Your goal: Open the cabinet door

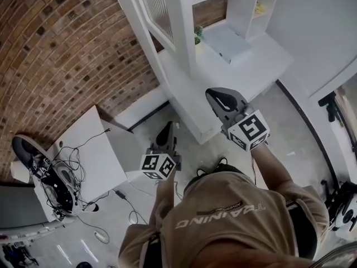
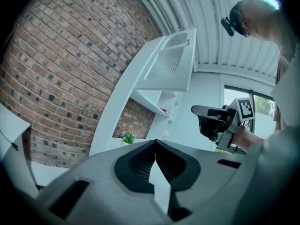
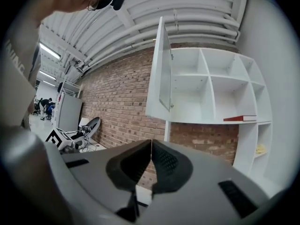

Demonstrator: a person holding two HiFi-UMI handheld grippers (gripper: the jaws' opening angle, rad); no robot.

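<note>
The white cabinet [image 1: 223, 66] stands against a brick wall. Its door [image 1: 153, 7] with a ribbed glass pane stands swung out from the upper shelves, and in the right gripper view the door [image 3: 164, 74] shows edge-on, away from the open compartments. My right gripper [image 1: 214, 96] is shut with nothing in it and hangs in front of the cabinet's counter, below the door and apart from it. My left gripper [image 1: 165, 134] is lower and to the left, also shut and empty. Its tips [image 2: 155, 144] meet, as do the right gripper's [image 3: 151, 142].
A small green plant [image 1: 197, 34] and a flat grey thing [image 1: 228, 44] sit on the cabinet's counter. A red book [image 3: 240, 118] lies on a shelf. At the left stands a low white table [image 1: 92, 149] with cables and gear [image 1: 53, 180]. Black equipment [image 1: 334, 108] stands at the right.
</note>
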